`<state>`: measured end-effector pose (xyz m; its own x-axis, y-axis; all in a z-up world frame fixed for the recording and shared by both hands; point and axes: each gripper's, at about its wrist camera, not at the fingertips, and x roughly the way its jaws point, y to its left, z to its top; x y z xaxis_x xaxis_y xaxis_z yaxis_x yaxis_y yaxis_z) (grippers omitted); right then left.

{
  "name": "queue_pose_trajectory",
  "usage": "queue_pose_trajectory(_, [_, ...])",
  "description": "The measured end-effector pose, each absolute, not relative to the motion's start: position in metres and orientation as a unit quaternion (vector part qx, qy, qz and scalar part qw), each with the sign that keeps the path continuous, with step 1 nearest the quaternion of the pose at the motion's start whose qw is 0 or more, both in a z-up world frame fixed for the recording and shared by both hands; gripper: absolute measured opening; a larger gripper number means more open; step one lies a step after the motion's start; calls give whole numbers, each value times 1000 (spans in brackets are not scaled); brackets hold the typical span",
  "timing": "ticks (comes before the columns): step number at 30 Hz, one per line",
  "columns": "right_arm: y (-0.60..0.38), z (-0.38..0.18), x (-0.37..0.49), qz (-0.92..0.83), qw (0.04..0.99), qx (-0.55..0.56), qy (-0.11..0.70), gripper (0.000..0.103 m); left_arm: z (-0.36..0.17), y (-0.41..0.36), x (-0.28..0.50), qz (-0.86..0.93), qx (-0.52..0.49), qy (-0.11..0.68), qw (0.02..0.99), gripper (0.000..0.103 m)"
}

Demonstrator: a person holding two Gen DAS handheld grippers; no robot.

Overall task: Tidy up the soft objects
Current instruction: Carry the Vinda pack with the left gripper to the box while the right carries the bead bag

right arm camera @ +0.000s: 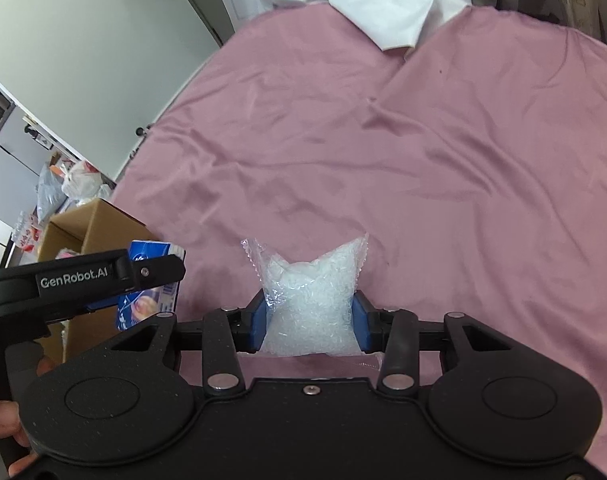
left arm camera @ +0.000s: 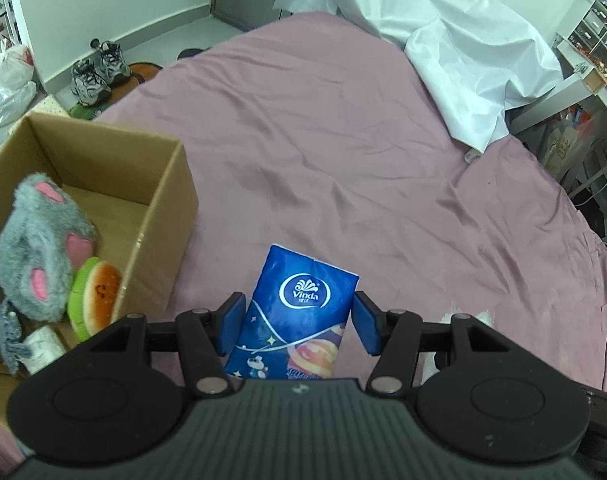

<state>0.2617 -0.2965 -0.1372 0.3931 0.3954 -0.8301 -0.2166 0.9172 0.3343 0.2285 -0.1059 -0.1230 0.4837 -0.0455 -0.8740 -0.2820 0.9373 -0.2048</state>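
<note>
My left gripper (left arm camera: 299, 326) is shut on a blue Vinda tissue pack (left arm camera: 299, 304) and holds it above the pink bed sheet (left arm camera: 343, 160), just right of a cardboard box (left arm camera: 159, 216). In the box lie a grey plush toy (left arm camera: 43, 240) and a green and orange squishy toy (left arm camera: 95, 296). My right gripper (right arm camera: 311, 320) is shut on a clear bag of white pellets (right arm camera: 311, 296) over the sheet (right arm camera: 423, 160). The left gripper with the tissue pack (right arm camera: 147, 300) shows at the left of the right wrist view, beside the box (right arm camera: 91, 224).
A crumpled white sheet (left arm camera: 443, 32) lies at the far end of the bed. Shoes (left arm camera: 99, 68) and plastic bags (left arm camera: 11, 80) are on the floor to the left. Shelves and clutter (left arm camera: 591, 40) stand to the right of the bed.
</note>
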Motion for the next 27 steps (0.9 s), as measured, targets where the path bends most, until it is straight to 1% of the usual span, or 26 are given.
queue_pose_trajectory(16, [-289, -102, 249, 226, 852, 92, 464, 41, -81, -96, 204, 88, -156, 467, 866, 57])
queue_pose_trajectory(27, [-280, -82, 237, 258, 861, 96, 428, 41, -57, -75, 184, 106, -163, 444, 875, 57])
